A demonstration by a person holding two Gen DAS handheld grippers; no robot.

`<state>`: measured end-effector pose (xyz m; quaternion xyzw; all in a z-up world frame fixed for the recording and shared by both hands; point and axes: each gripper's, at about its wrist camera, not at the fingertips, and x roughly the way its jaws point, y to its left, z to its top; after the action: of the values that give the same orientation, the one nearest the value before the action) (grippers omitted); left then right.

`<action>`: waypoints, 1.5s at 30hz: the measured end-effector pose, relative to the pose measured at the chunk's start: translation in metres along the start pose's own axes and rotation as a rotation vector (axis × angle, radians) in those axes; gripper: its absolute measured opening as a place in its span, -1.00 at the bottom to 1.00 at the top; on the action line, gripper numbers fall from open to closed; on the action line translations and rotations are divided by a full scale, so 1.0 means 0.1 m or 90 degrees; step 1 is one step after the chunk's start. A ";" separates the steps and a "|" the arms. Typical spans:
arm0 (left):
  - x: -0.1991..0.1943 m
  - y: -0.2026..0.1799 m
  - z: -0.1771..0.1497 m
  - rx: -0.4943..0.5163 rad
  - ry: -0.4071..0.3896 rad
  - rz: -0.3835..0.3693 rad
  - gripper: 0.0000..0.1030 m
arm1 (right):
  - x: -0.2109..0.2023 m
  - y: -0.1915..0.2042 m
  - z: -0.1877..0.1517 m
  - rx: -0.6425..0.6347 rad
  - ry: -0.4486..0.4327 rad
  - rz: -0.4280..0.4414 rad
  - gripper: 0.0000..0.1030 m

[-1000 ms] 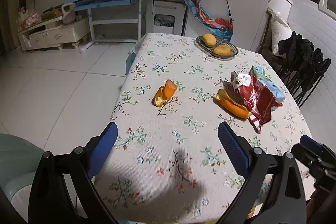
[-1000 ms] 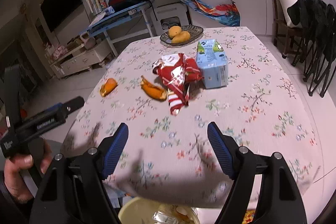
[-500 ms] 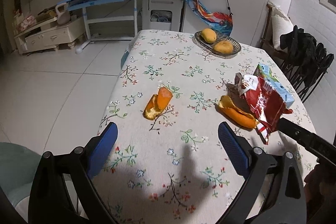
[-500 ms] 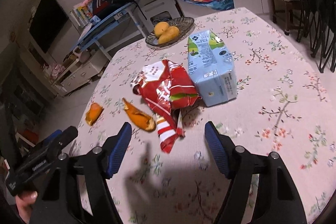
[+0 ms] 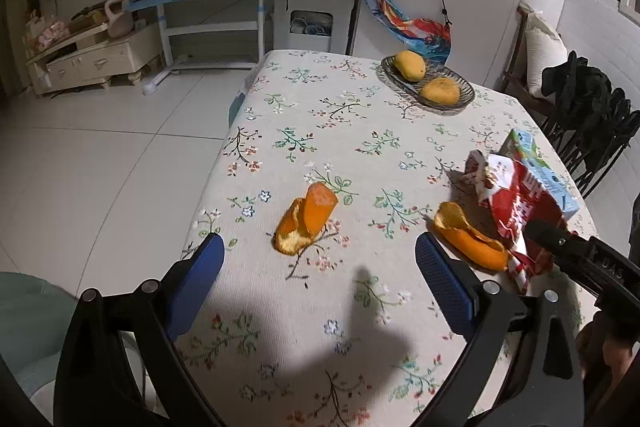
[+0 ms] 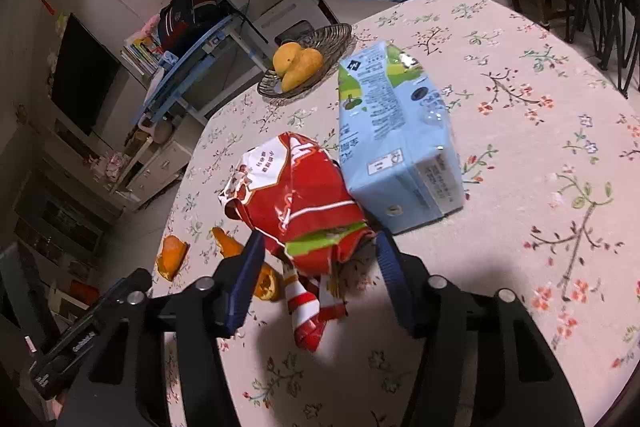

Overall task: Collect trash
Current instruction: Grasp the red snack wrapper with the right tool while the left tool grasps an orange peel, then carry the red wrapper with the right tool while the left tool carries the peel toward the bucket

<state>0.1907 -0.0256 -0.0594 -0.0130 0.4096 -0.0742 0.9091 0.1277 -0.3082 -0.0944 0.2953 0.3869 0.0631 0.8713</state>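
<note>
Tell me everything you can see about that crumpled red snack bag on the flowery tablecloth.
The crumpled red foil snack bag lies flat on the floral tablecloth, shiny and creased, with white panels of printed text, a green band and a red-and-white striped torn end. Its mouth looks ripped open. It leans against the pale blue carton beside it, and a curled orange peel lies at its other side. The right gripper straddles its near end, its jaws closing around it.

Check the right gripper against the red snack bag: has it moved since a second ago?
Yes. The right gripper has come forward and down; the red snack bag, earlier well ahead of it, now sits between its closing jaws.
</note>
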 end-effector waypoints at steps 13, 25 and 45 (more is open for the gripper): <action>0.35 -0.02 0.14 0.004 0.039 -0.025 0.01 | 0.02 0.00 0.00 0.018 0.010 0.061 -0.89; 0.12 0.03 0.03 -0.022 0.026 -0.113 -0.69 | -0.39 0.11 -0.07 -0.020 -0.034 0.068 -0.90; -0.58 -0.01 -0.39 -0.020 -0.034 -0.127 -0.70 | -0.79 0.19 -0.41 -0.060 -0.042 0.062 -0.90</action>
<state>0.1241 -0.0169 -0.0420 -0.0701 0.3830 -0.1571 0.9076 0.0466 -0.3001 -0.0548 0.2741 0.3400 0.1141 0.8923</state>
